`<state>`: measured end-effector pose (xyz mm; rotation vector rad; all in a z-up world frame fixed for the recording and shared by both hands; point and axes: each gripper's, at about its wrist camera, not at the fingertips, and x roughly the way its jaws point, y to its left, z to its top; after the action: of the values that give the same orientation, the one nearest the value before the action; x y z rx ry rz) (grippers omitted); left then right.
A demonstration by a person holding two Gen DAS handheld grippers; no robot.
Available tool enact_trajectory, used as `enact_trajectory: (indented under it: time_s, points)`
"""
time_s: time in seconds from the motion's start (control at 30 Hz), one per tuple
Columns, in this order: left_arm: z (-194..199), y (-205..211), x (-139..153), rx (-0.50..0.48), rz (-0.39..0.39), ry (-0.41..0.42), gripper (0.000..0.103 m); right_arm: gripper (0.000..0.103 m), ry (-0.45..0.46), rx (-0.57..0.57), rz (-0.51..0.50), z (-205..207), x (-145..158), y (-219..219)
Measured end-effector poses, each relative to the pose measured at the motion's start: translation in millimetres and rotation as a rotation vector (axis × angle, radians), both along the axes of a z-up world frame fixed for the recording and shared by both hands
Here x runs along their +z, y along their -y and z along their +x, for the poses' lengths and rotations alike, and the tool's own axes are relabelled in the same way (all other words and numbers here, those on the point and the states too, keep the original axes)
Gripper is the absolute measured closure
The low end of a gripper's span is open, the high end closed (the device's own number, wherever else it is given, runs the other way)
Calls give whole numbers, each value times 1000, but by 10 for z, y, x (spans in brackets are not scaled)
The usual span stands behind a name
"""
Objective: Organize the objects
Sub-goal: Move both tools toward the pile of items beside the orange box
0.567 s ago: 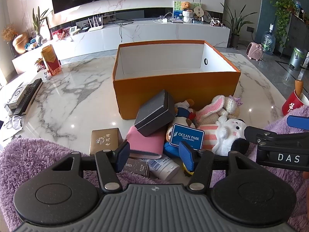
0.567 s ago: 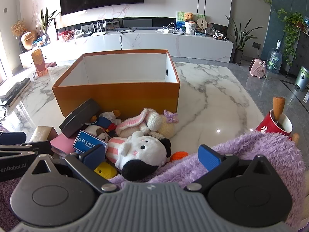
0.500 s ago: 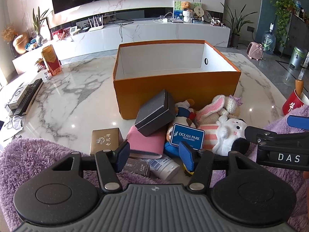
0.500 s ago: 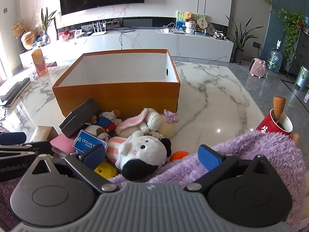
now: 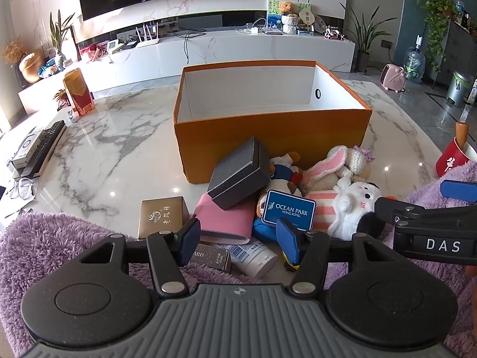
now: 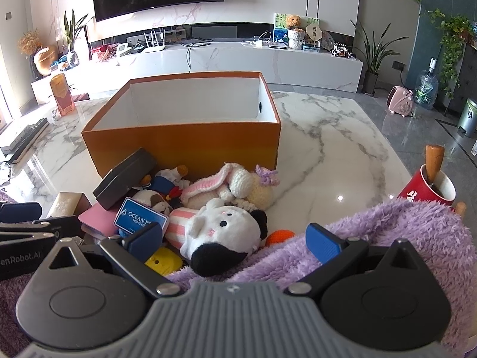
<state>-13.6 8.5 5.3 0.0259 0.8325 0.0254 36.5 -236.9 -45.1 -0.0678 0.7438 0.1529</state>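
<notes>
An open orange box (image 5: 268, 137) with a white inside stands on the marble table; it also shows in the right wrist view (image 6: 184, 143). In front of it lies a pile: a dark grey box (image 5: 238, 176), a pink case (image 5: 222, 220), a blue Ocean Park tag (image 5: 288, 213), a gold box (image 5: 164, 216), a white plush (image 6: 220, 229) and a pink-eared rabbit plush (image 6: 226, 183). My left gripper (image 5: 238, 243) is open and empty just before the pile. My right gripper (image 6: 235, 240) is open and empty, around the white plush's near side.
A purple fluffy cloth (image 6: 387, 238) covers the near table edge. A red mug (image 6: 426, 188) with a wooden handle stands at the right. A remote and keyboard (image 5: 38, 149) lie at the left, and a red-gold carton (image 5: 78, 91) stands behind them.
</notes>
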Motion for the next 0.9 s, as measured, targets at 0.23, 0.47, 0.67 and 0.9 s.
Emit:
enact_trajectory:
  time_s: [0.23, 0.47, 0.67, 0.9]
  points:
    - [23, -1, -42, 0, -2, -19, 38, 1, -11, 12, -2, 22, -18, -27]
    - [84, -46, -68, 6, 0, -38, 42, 2, -25, 46, 8, 98, -44, -92]
    - [162, -152, -83, 22, 7, -56, 56, 17, -31, 109, 12, 205, -38, -230]
    - [330, -427, -78, 51, -10, -89, 61, 31, -93, 189, 133, 502, -24, -408]
